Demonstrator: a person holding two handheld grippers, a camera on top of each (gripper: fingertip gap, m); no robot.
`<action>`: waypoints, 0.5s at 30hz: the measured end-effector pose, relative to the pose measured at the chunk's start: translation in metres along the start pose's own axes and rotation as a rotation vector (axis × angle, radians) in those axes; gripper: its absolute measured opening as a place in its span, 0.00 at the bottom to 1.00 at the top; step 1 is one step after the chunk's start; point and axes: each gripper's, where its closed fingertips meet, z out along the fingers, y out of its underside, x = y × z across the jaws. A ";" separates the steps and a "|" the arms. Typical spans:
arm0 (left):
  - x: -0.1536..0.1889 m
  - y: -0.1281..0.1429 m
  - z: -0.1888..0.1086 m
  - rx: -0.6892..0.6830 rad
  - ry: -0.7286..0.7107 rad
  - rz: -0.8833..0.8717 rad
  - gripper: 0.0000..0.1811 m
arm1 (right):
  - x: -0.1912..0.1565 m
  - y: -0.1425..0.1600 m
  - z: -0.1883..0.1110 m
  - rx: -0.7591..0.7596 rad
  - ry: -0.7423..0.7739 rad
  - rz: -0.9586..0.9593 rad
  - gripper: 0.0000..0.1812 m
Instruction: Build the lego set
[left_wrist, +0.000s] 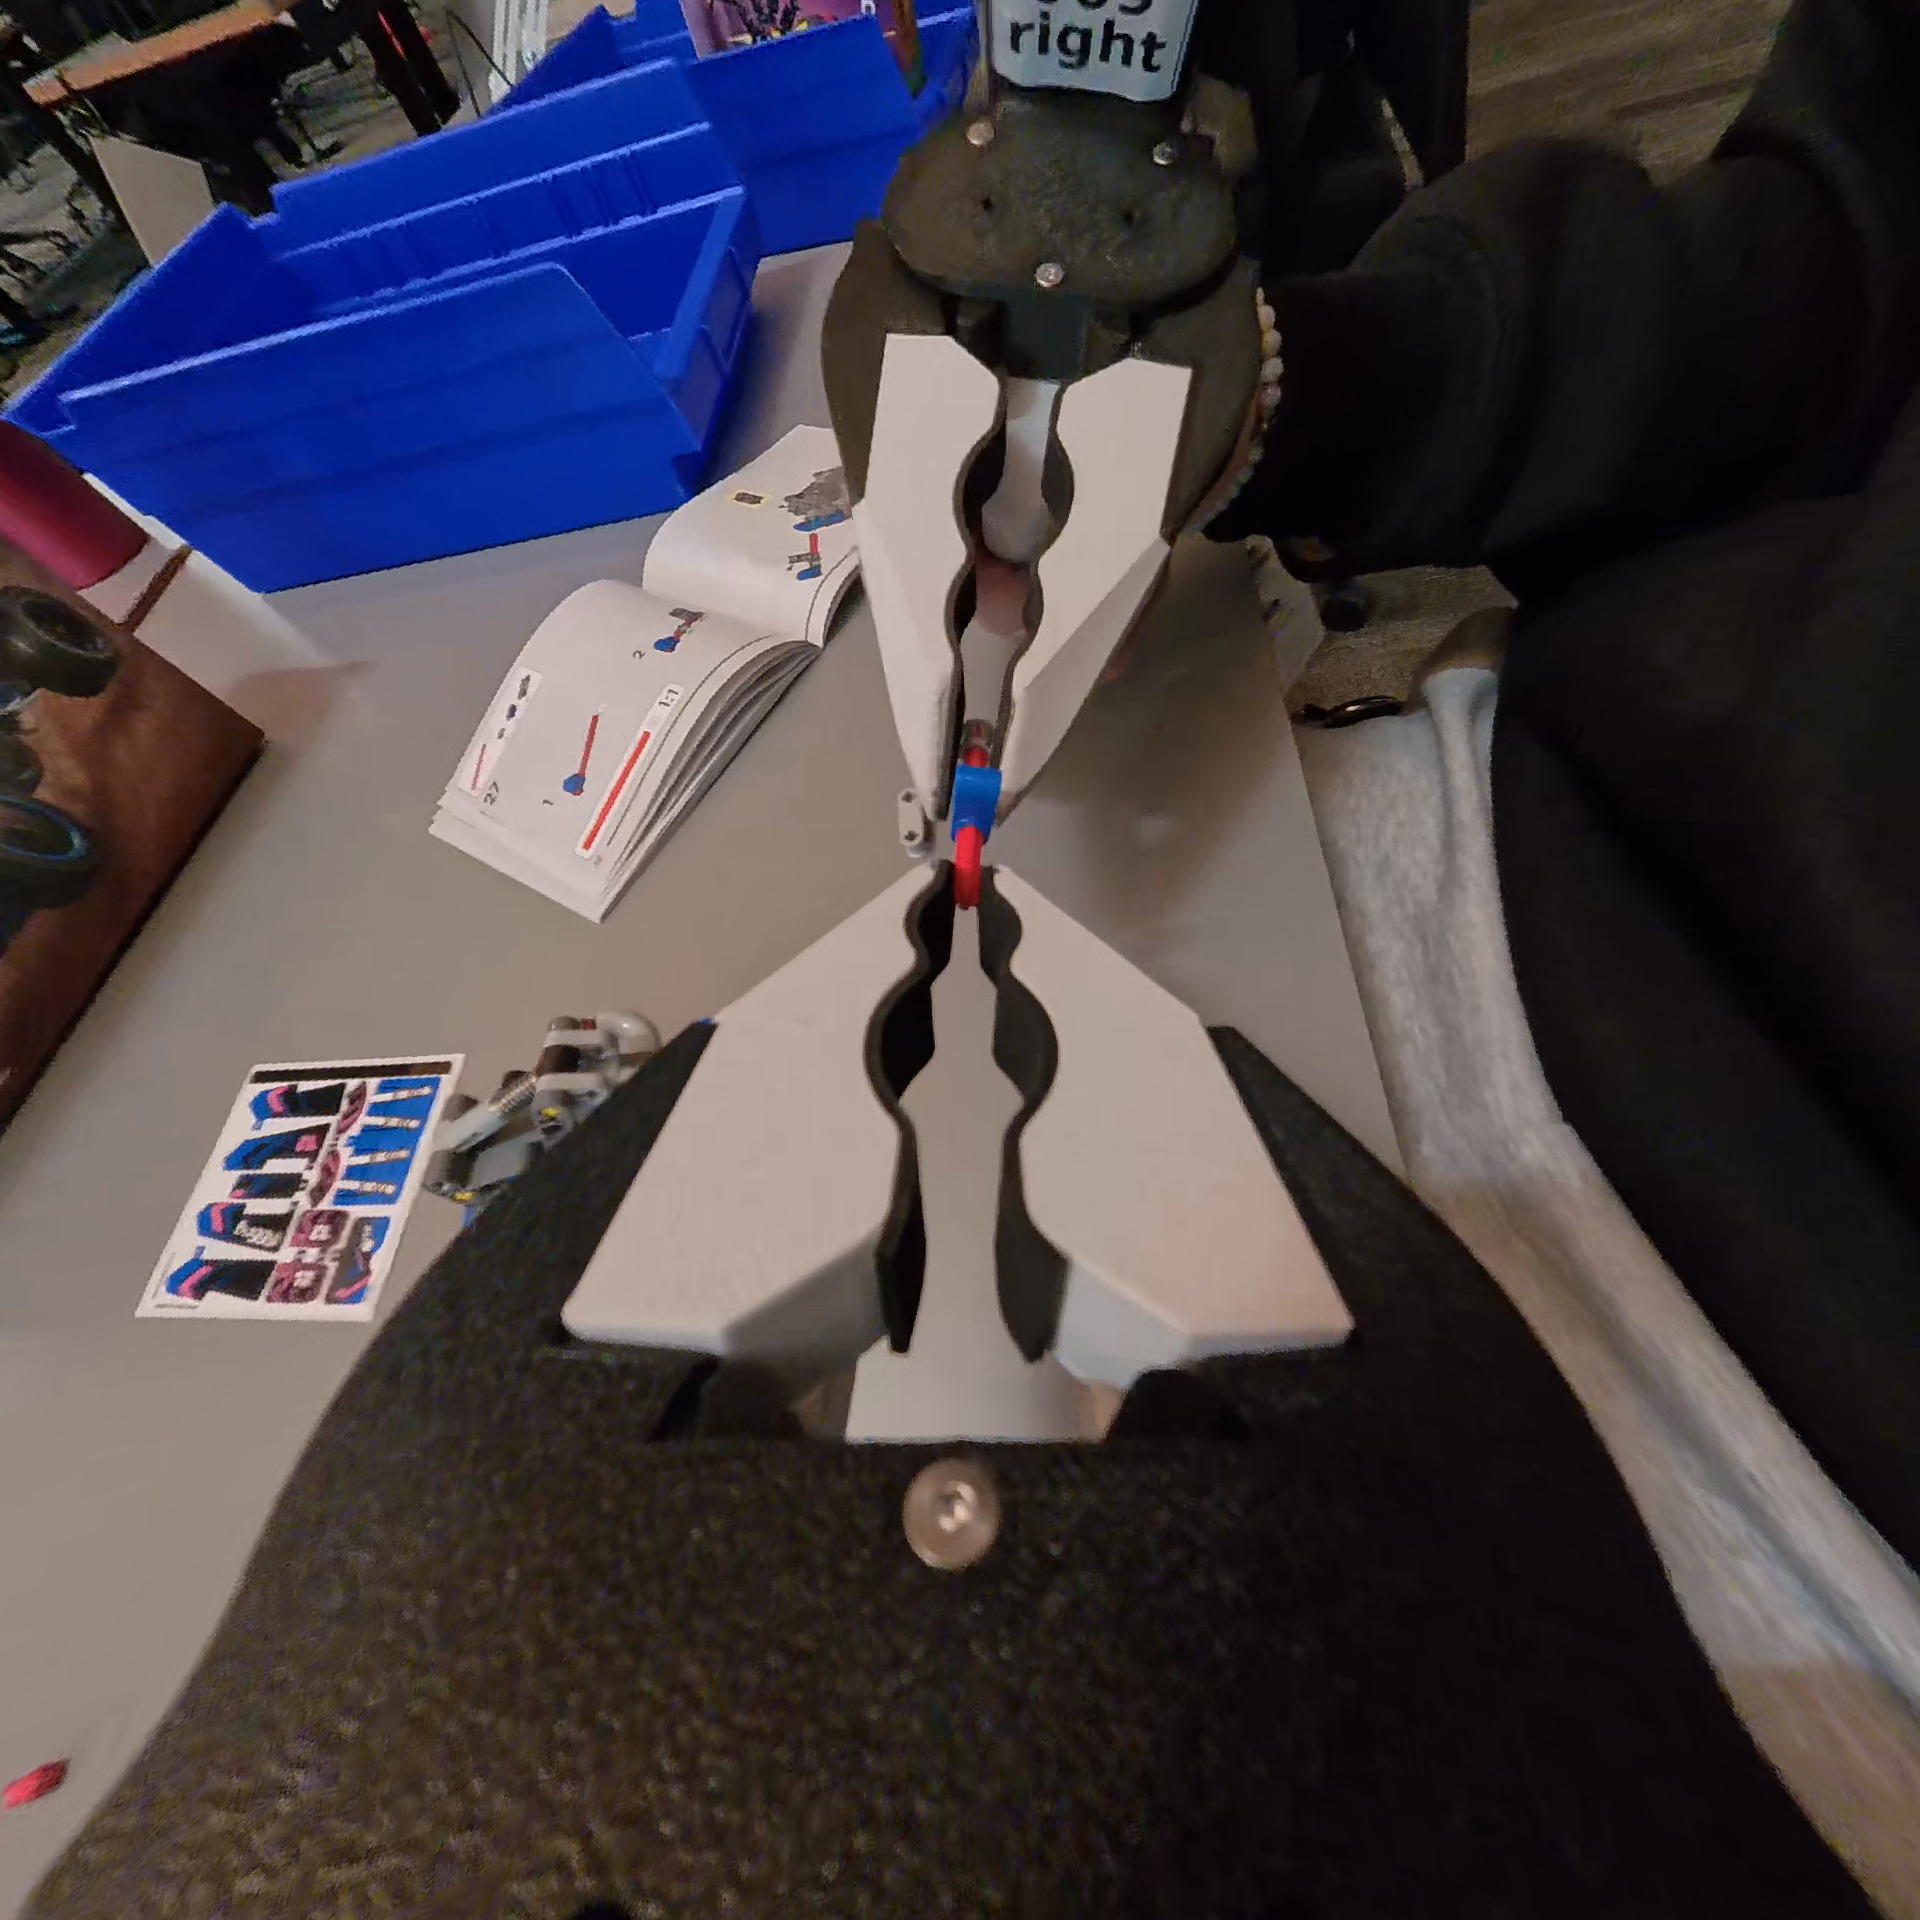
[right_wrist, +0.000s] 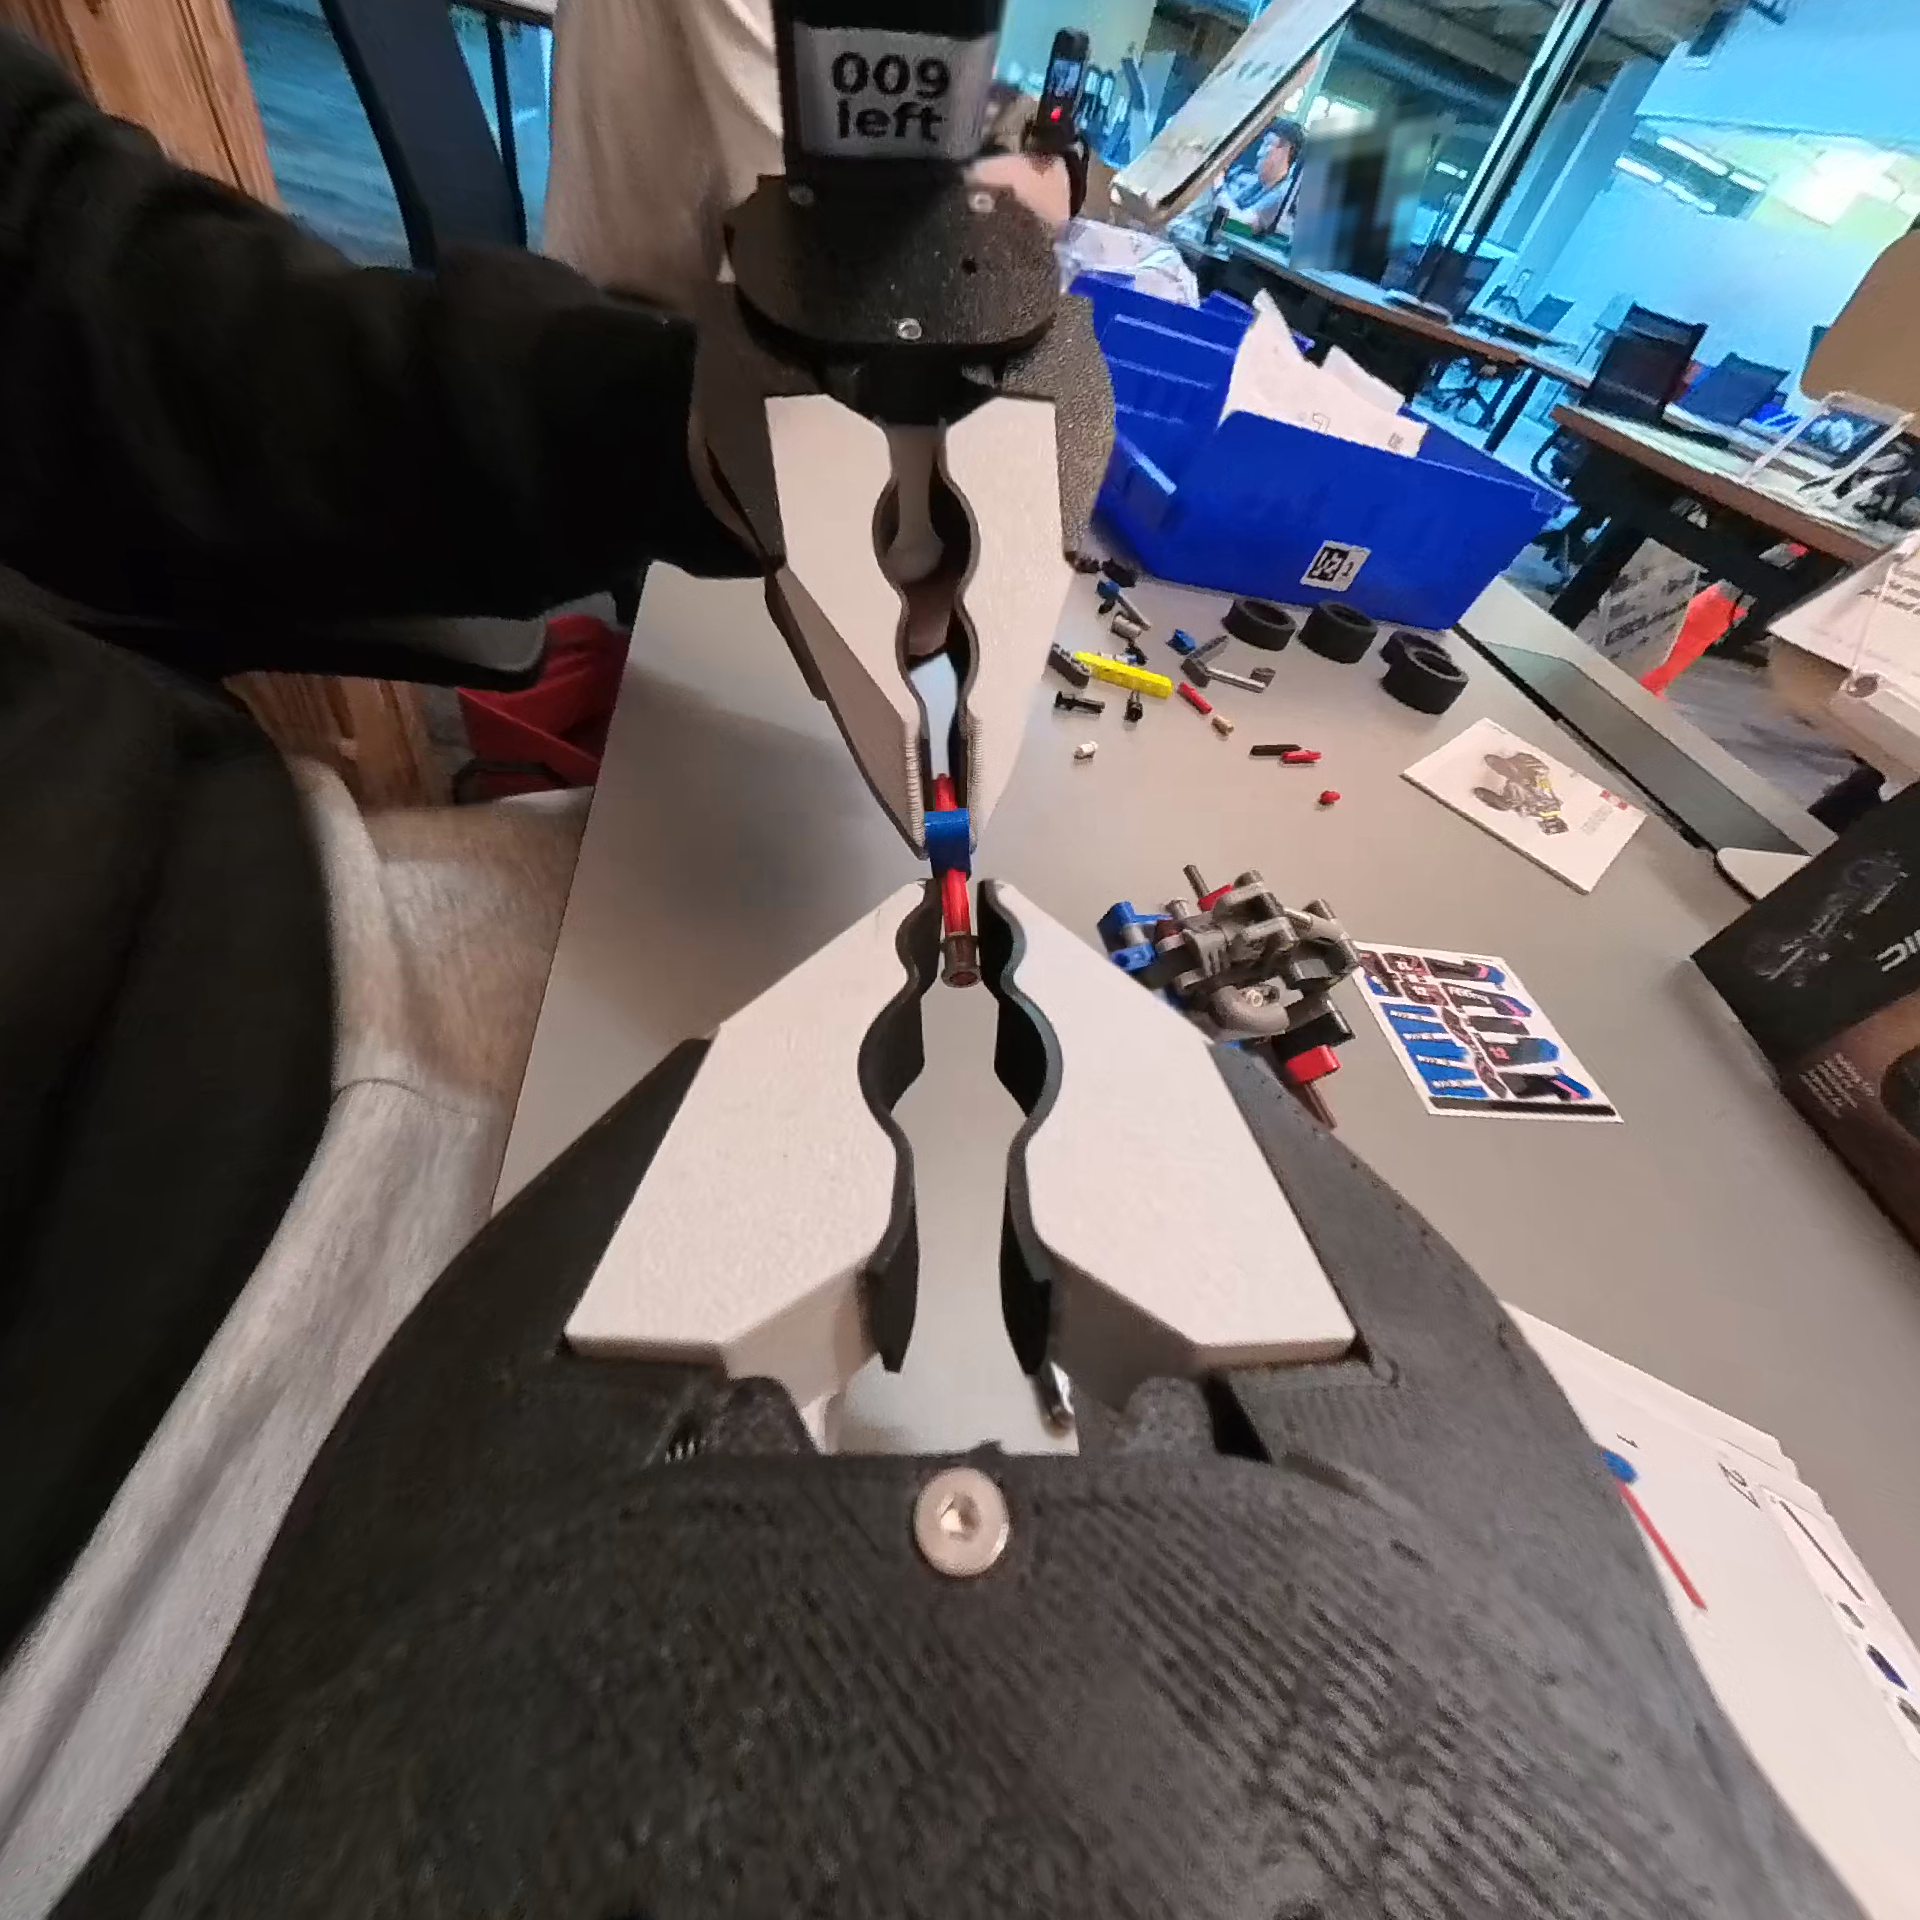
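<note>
A thin red axle (left_wrist: 966, 871) with a small blue connector (left_wrist: 975, 795) on it spans the gap between my two grippers, which meet tip to tip above the grey table (left_wrist: 312, 935). My left gripper (left_wrist: 964, 885) is shut on one end of the axle. My right gripper (right_wrist: 951, 902) is closed around the other end (right_wrist: 958, 951), its jaws only slightly apart. The blue connector (right_wrist: 948, 836) sits between both sets of tips. A partly built grey model (right_wrist: 1247, 966) lies on the table to the right of the right gripper, and also shows in the left wrist view (left_wrist: 561, 1091).
A sticker sheet (left_wrist: 301, 1184) and an open instruction booklet (left_wrist: 644, 727) lie left of the left gripper. Blue bins (left_wrist: 416, 384) stand at the back. Black tyres (right_wrist: 1340, 634) and loose small pieces (right_wrist: 1143, 686) lie by a bin (right_wrist: 1299, 488). A dark box (right_wrist: 1829, 1018) is at right. The grippers are tip to tip, or close to it.
</note>
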 end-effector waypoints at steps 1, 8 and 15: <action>0.000 0.001 0.001 0.002 0.003 -0.009 0.01 | 0.000 0.001 0.000 -0.012 0.003 -0.011 0.02; 0.000 -0.005 0.001 0.017 -0.028 0.039 0.09 | 0.005 0.004 0.002 -0.053 0.022 0.054 0.02; 0.003 -0.001 0.007 0.012 -0.011 0.058 0.03 | -0.005 0.009 0.006 -0.089 -0.039 0.079 0.02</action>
